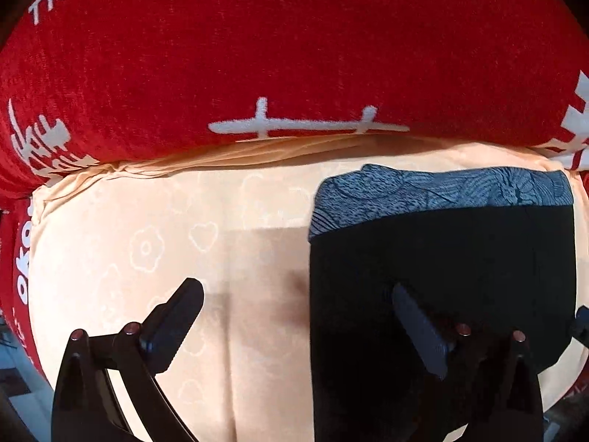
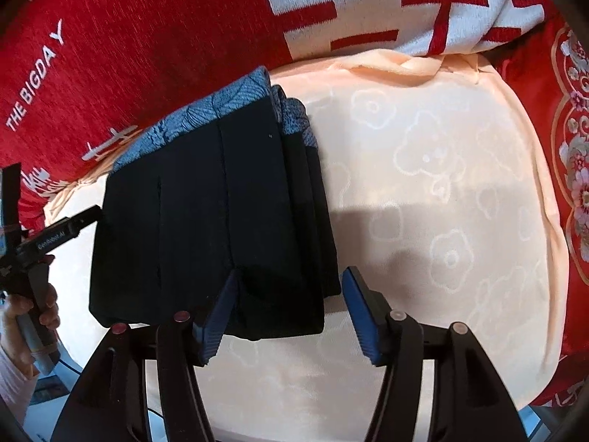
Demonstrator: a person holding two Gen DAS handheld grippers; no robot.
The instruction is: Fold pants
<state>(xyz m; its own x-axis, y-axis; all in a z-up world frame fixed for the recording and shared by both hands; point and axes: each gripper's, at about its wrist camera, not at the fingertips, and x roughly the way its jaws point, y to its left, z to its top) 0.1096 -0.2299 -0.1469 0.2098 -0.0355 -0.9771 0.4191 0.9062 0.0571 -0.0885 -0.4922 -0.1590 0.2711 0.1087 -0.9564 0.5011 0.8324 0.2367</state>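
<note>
The black pants [image 2: 221, 221] lie folded in a compact stack on the peach cushion [image 2: 441, 202], their blue patterned waistband [image 2: 206, 114] at the far end. They also show at the right of the left wrist view [image 1: 441, 276], waistband [image 1: 441, 188] at the far end. My right gripper [image 2: 291, 287] is open, its fingers astride the near right corner of the stack, empty. My left gripper [image 1: 298, 298] is open and empty, its left finger [image 1: 176, 316] over bare cushion [image 1: 147, 258], its right finger [image 1: 416, 324] over the pants. The left gripper also appears in the right wrist view [image 2: 66, 228], at the stack's left edge.
A red cushion [image 1: 294, 55] with white lettering backs the seat. A white and red printed pillow [image 2: 405, 7] sits at the far right. A red floral cloth [image 2: 574, 147] borders the right side. The person's hand [image 2: 33, 313] holds the left gripper.
</note>
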